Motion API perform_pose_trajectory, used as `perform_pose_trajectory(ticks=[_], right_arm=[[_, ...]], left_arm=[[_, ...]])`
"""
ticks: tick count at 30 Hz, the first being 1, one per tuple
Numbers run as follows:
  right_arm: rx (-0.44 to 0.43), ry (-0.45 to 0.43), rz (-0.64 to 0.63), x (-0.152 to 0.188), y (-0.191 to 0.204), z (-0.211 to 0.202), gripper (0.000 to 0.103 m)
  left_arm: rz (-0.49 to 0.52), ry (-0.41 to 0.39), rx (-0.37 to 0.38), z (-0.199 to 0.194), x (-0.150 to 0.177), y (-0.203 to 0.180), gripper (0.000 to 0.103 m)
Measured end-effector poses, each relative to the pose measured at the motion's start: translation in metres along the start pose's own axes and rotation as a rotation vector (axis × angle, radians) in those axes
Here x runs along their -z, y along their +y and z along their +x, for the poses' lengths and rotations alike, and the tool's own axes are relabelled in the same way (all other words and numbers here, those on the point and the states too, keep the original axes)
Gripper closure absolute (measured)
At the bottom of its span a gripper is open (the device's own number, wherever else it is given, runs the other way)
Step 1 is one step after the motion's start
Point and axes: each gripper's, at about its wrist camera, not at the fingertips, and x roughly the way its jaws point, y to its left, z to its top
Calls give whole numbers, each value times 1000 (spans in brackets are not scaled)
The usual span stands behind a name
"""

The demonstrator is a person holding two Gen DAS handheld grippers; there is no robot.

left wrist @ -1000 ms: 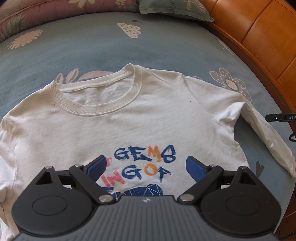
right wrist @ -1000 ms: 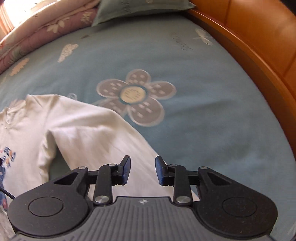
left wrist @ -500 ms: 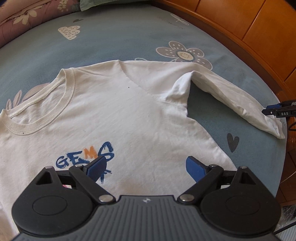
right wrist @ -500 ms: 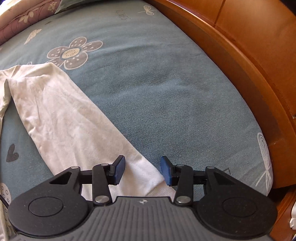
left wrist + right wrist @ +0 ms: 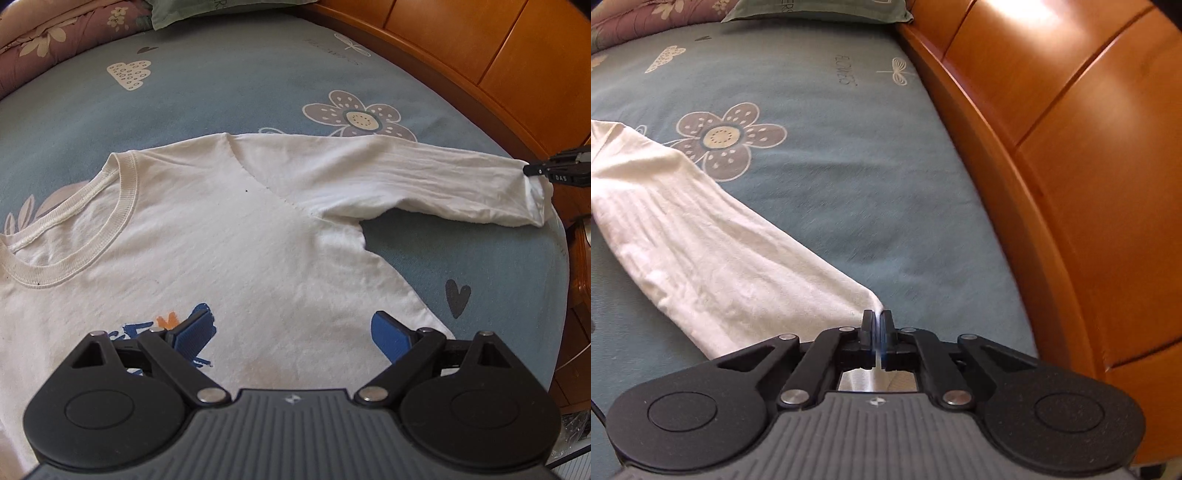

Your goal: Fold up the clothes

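Note:
A white long-sleeved T-shirt (image 5: 229, 236) with a blue and orange print lies face up on the blue bed sheet (image 5: 236, 88). Its sleeve (image 5: 436, 181) stretches out to the right, lifted slightly at the cuff. My right gripper (image 5: 877, 317) is shut on the sleeve (image 5: 713, 251) cuff, the white cloth pinched between its pads; it also shows at the right edge in the left wrist view (image 5: 554, 171). My left gripper (image 5: 291, 330) hovers open over the shirt's lower chest, blue pads wide apart with nothing between them.
A wooden bed frame (image 5: 1071, 177) curves along the right side, close to the cuff. A grey-green pillow (image 5: 816, 9) and a pink floral quilt (image 5: 48, 40) lie at the far end. Bare sheet with flower prints (image 5: 727, 136) spreads beyond the sleeve.
My right gripper has gone from open to shut on the cuff, and the sleeve is now pulled out straight. The left gripper has shifted right over the shirt, still open.

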Motion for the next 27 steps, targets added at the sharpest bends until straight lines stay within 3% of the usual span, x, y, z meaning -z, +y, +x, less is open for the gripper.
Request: perform_pose_trajectory(ticks=[4, 5, 8, 9, 12, 17, 19, 22, 24, 27], right_arm=[[97, 30, 16, -11, -11, 18, 84], [92, 29, 84, -4, -16, 15, 81], [69, 23, 305, 18, -33, 2, 57], [61, 21, 379, 25, -38, -3, 56], [22, 31, 615, 52, -53, -10, 56], [-132, 68, 1100, 115, -70, 12, 56], [-172, 2, 1240, 129, -78, 19, 56], [-212, -88, 1395, 141, -90, 29, 59], [-174, -73, 1396, 137, -93, 33, 95], [-93, -105, 1331, 126, -99, 25, 96]], left_arm=[[-7, -6, -5, -1, 0, 1, 10], [-10, -8, -8, -2, 0, 2, 10], [-19, -12, -15, -3, 2, 4, 10], [-22, -12, -18, -3, 2, 5, 10], [-36, -10, -21, -2, 3, 6, 10], [-28, -3, -13, 0, 3, 4, 10], [-19, 1, -10, 2, 2, 2, 10], [-13, 9, -10, 4, 2, 1, 10], [-12, 10, -10, 5, 1, 0, 10], [-13, 2, 2, 5, -1, -1, 11]])
